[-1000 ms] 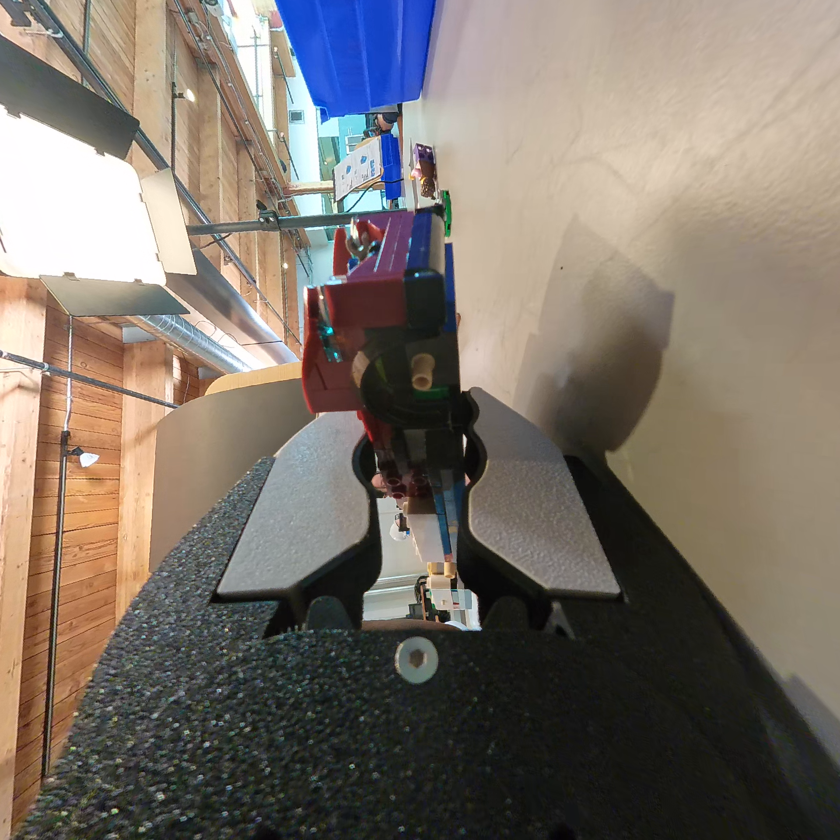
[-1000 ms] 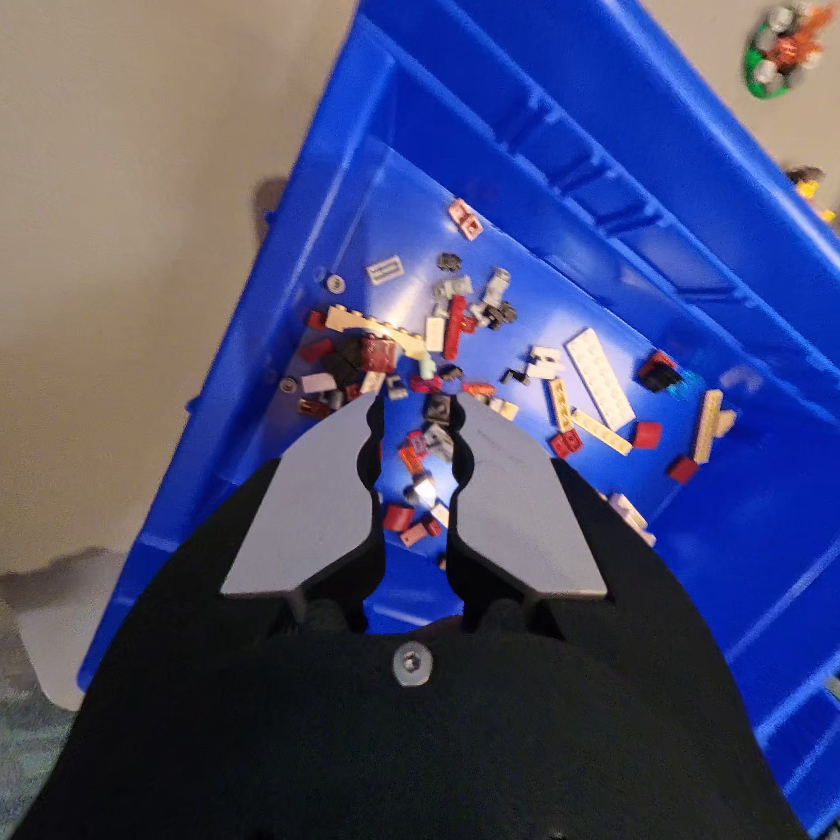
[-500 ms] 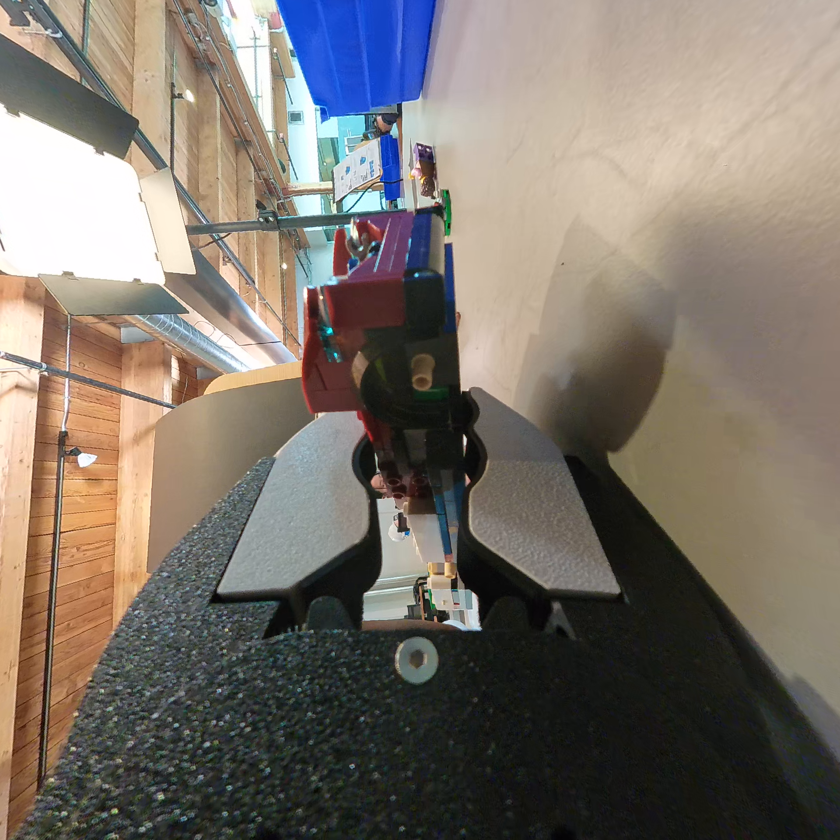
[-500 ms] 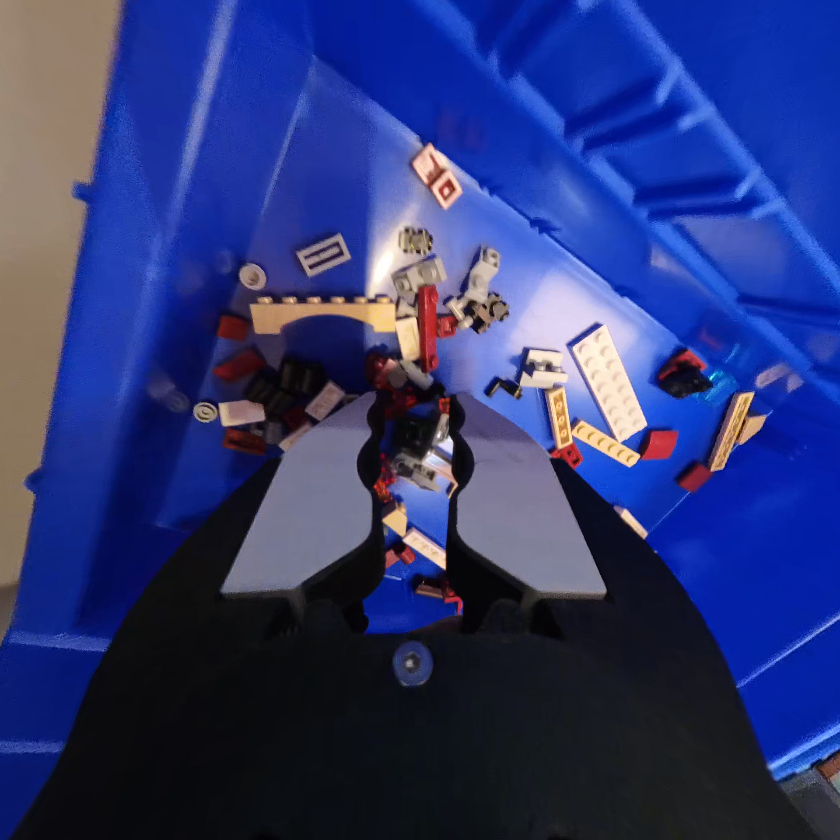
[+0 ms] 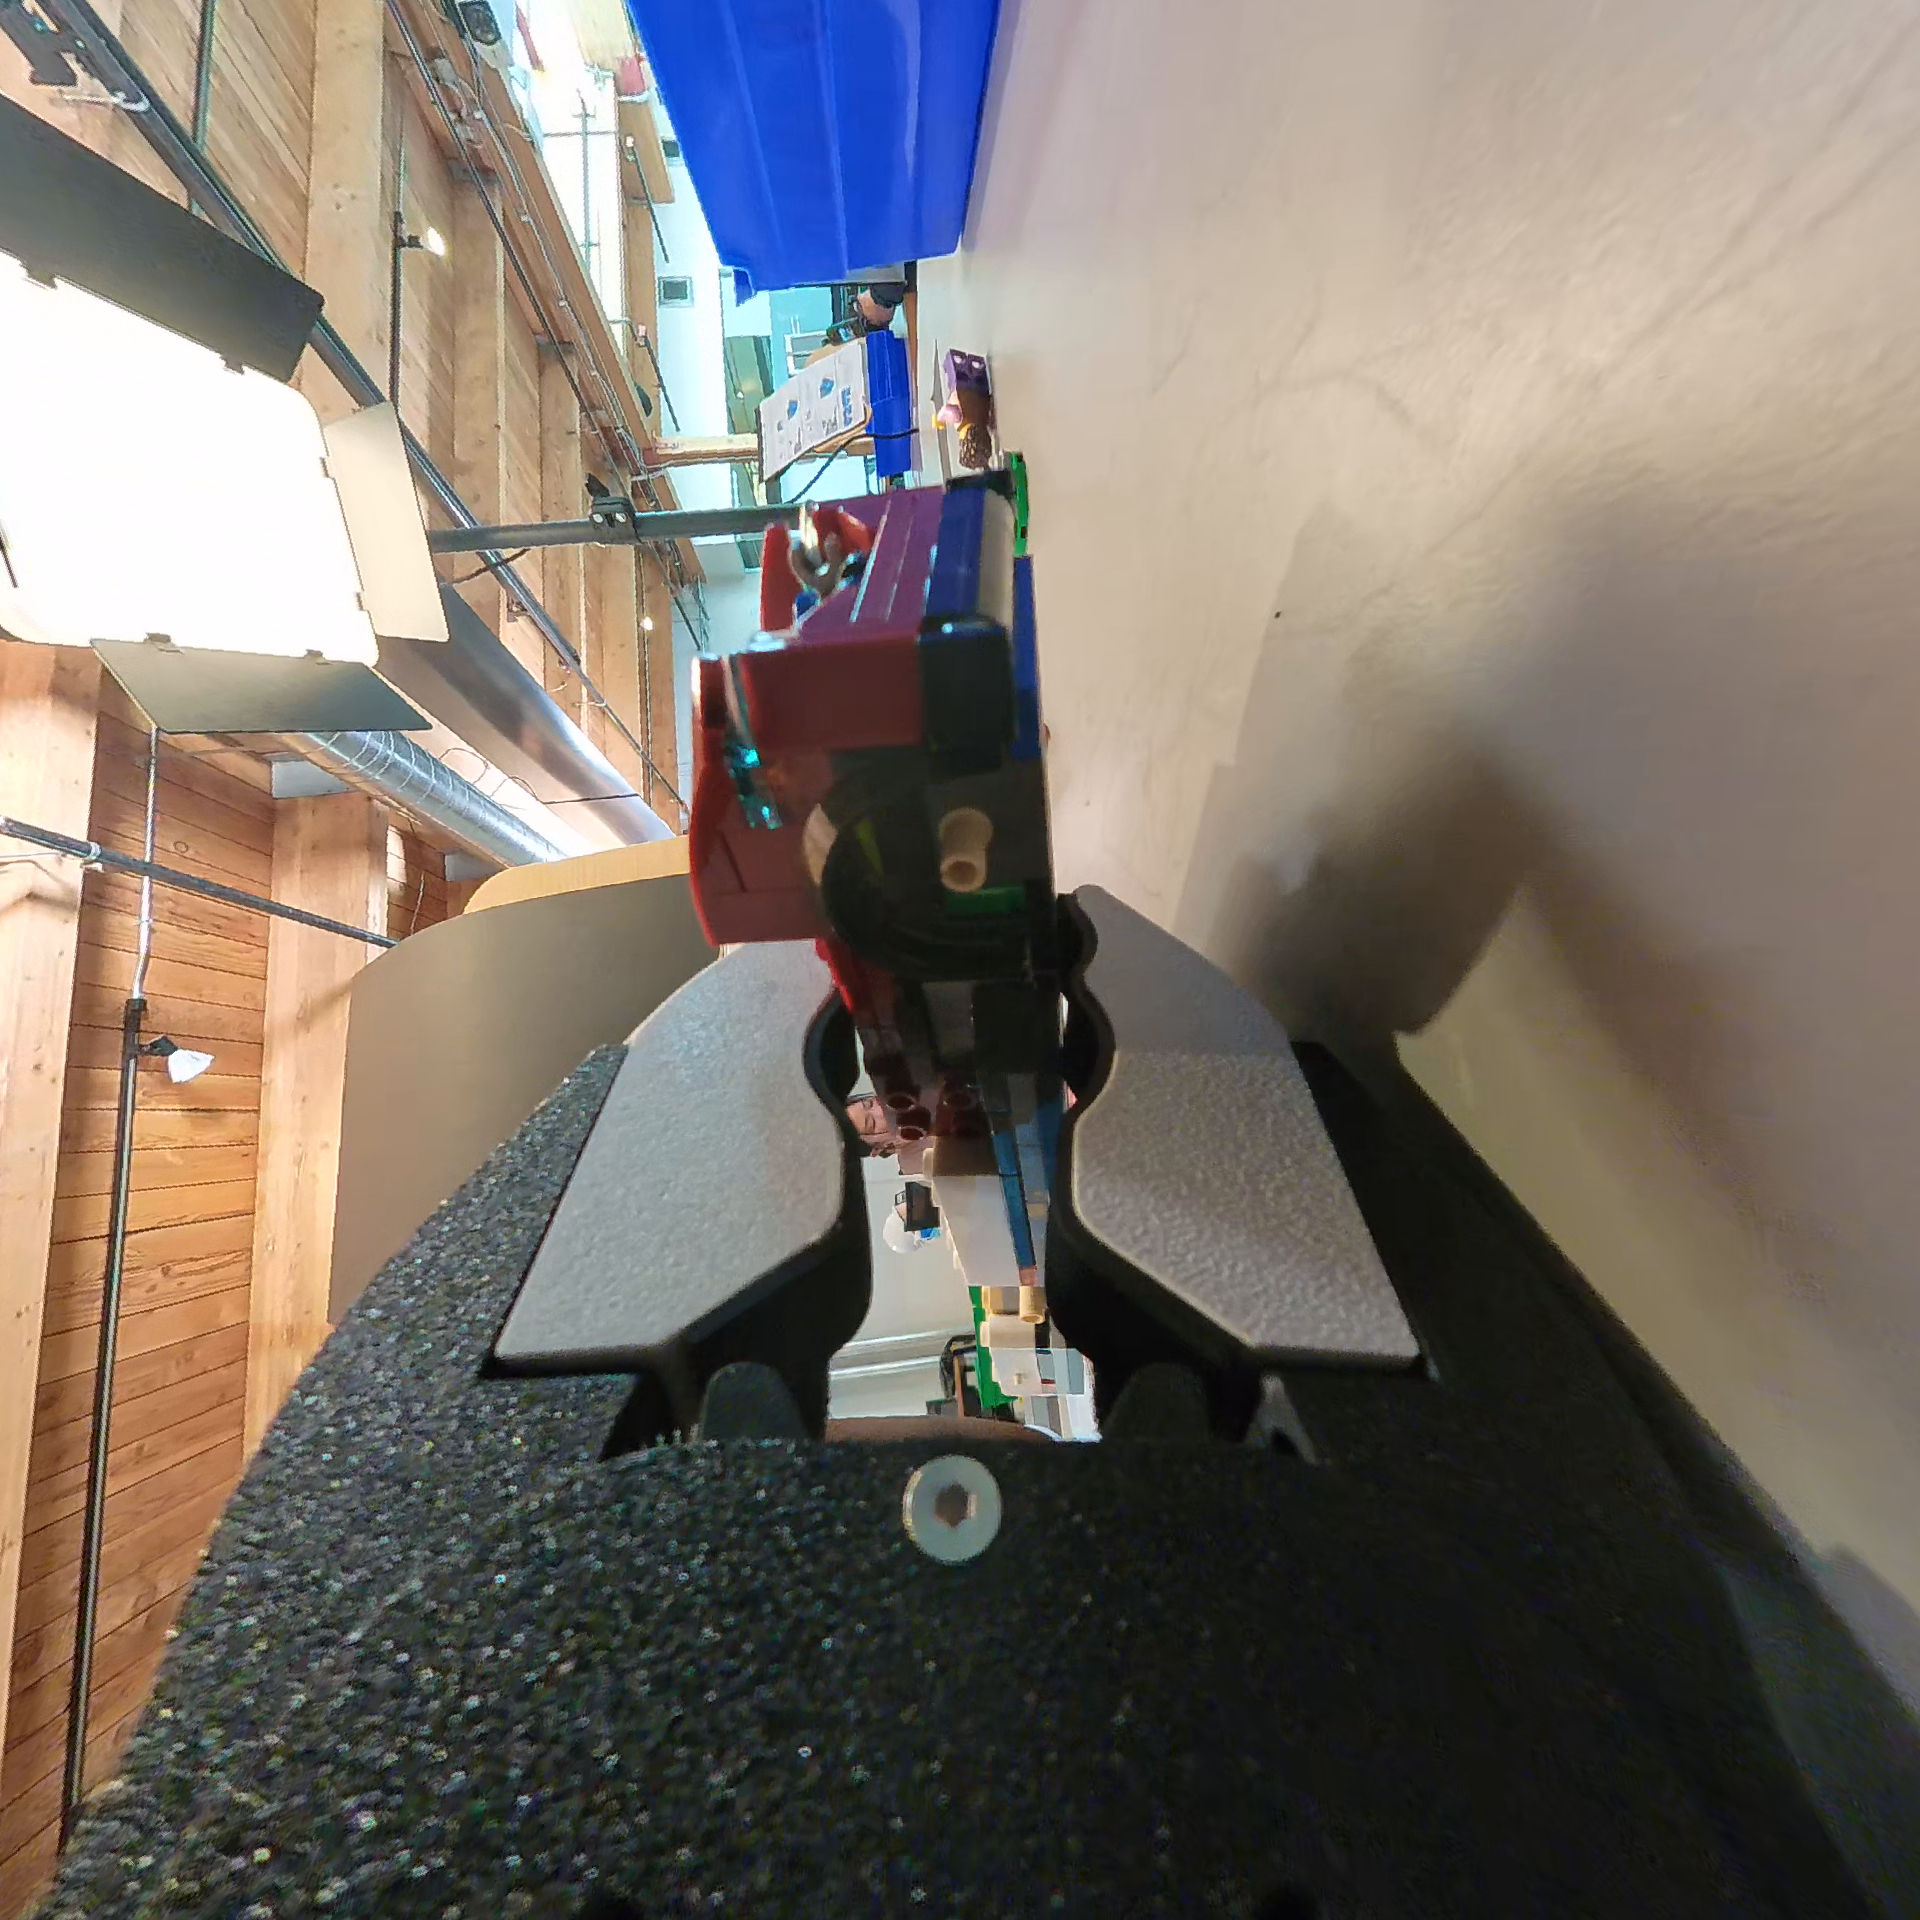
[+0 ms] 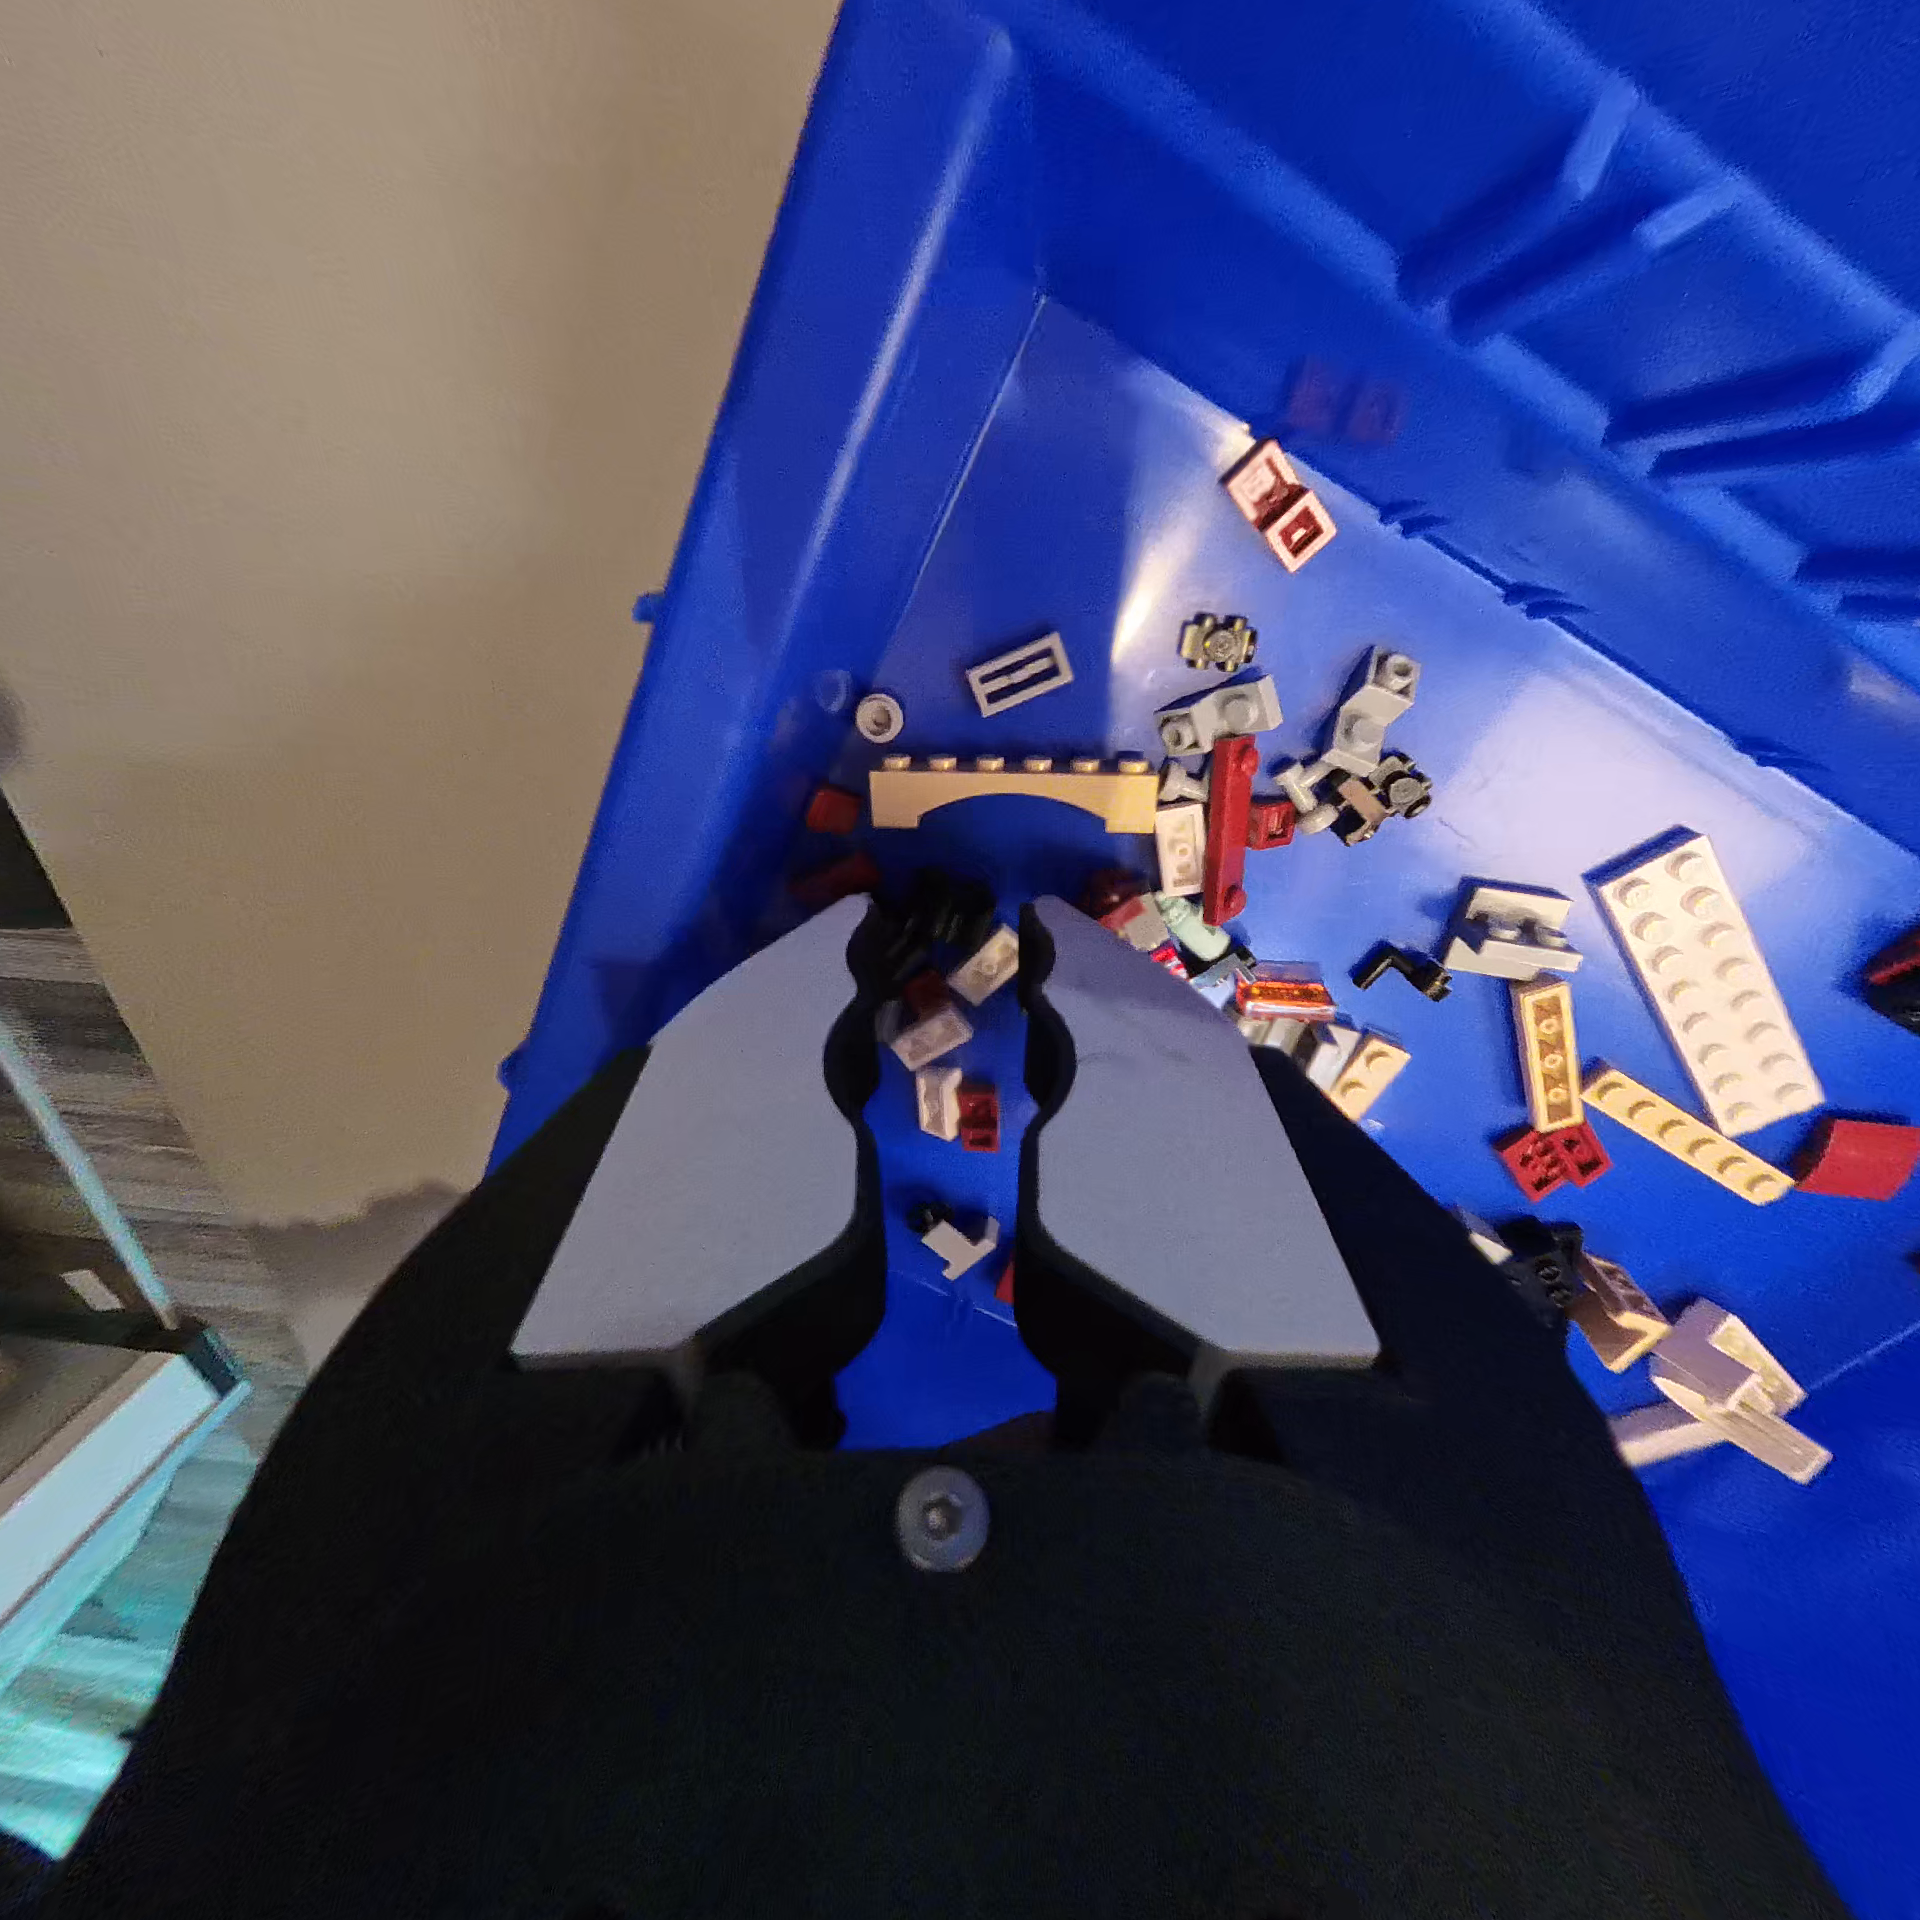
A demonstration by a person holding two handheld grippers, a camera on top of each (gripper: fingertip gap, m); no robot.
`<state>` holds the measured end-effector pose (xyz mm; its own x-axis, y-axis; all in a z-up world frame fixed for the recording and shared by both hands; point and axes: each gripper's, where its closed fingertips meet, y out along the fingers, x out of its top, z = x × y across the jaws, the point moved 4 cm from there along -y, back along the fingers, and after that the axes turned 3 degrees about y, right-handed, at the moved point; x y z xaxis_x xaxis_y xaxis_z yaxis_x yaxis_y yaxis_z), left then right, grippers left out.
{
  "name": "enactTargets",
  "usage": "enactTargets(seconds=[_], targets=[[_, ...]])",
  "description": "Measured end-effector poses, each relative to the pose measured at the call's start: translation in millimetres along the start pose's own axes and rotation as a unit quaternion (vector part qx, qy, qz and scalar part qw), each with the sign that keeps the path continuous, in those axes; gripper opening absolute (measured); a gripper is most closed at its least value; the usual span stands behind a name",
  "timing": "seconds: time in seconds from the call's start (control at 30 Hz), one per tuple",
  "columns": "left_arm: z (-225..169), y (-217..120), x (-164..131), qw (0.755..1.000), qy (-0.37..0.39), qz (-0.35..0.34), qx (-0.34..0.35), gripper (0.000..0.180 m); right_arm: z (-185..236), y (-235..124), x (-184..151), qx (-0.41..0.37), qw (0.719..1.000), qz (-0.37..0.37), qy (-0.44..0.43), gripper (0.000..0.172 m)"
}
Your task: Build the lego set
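Observation:
My left gripper (image 5: 951, 935) is shut on a brick-built model (image 5: 862, 707) of dark red, black and blue parts with a tan pin on its near face. The model lies beside the pale table (image 5: 1455, 416), which runs up the right of this sideways view. My right gripper (image 6: 945, 914) is open and hangs inside a blue bin (image 6: 935, 312) over loose bricks. A black piece (image 6: 935, 920) and a small white brick (image 6: 987, 961) lie between its fingertips, and I cannot see the pads pressing on them. A tan arch brick (image 6: 1013, 805) lies just beyond the tips.
More loose bricks lie in the bin: a dark red plate (image 6: 1229, 831), a white plate (image 6: 1704, 997) and tan plates (image 6: 1683, 1132). The bin's wall (image 6: 727, 727) is close on the left. In the left wrist view the blue bin (image 5: 831, 135) and a small purple figure (image 5: 966, 400) stand farther along the table.
My right gripper has gone down into the bin and moved left toward its corner near the tan arch, and its jaws have narrowed a little. My left gripper has kept still with the model.

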<state>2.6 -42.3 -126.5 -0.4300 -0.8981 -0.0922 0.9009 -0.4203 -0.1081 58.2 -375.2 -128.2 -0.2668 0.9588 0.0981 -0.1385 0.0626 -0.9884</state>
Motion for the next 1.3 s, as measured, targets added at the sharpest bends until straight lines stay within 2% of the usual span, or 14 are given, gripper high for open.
enactTargets(seconds=[0.13,0.33,0.43,0.57,0.67,0.8,0.9,0.97,1.07,1.17,1.23,1.3], targets=[[1.2,-2.1,2.0,1.000,-0.006,-0.005,-0.001,0.037,3.2,5.2,2.0,0.023,1.000,0.002,0.018,0.021],[4.4,-5.6,9.2,1.000,-0.011,-0.014,0.003,0.037,3.0,3.3,-0.5,-0.015,0.999,0.028,0.022,0.019],[6.2,-7.6,14.9,1.000,-0.010,-0.022,0.006,0.037,2.2,-12.8,3.1,-0.063,0.997,0.023,0.031,0.019],[8.5,-10.6,21.2,0.999,-0.009,-0.032,0.011,0.038,8.4,-60.8,27.5,-0.157,0.985,-0.046,0.044,0.019],[9.5,-14.2,22.9,0.999,-0.007,-0.037,0.014,0.038,36.3,-74.9,65.7,-0.163,0.977,-0.137,0.034,0.019],[10.4,-21.7,22.9,0.999,-0.007,-0.042,0.015,0.038,71.3,-29.0,114.8,-0.119,0.971,-0.201,0.052,0.019],[11.0,-27.4,21.2,0.999,-0.006,-0.046,0.015,0.038,79.9,14.8,133.5,-0.102,0.965,-0.216,0.105,0.019],[10.1,-31.0,19.6,0.999,-0.006,-0.048,0.015,0.038,77.6,32.0,134.0,-0.123,0.962,-0.205,0.131,0.020],[12.2,-36.0,16.2,0.999,-0.005,-0.049,0.014,0.039,77.5,22.9,133.3,-0.132,0.953,-0.229,0.149,0.028],[10.5,-40.2,13.4,0.999,-0.005,-0.049,0.013,0.039,71.3,-14.2,112.3,-0.176,0.952,-0.212,0.131,0.030],[8.0,-42.6,12.0,0.999,-0.005,-0.049,0.013,0.040,58.5,-49.5,85.8,-0.222,0.949,-0.187,0.120,0.029],[5.5,-43.4,12.1,0.999,-0.006,-0.050,0.013,0.040,46.8,-71.2,55.9,-0.226,0.958,-0.147,0.098,0.026]])
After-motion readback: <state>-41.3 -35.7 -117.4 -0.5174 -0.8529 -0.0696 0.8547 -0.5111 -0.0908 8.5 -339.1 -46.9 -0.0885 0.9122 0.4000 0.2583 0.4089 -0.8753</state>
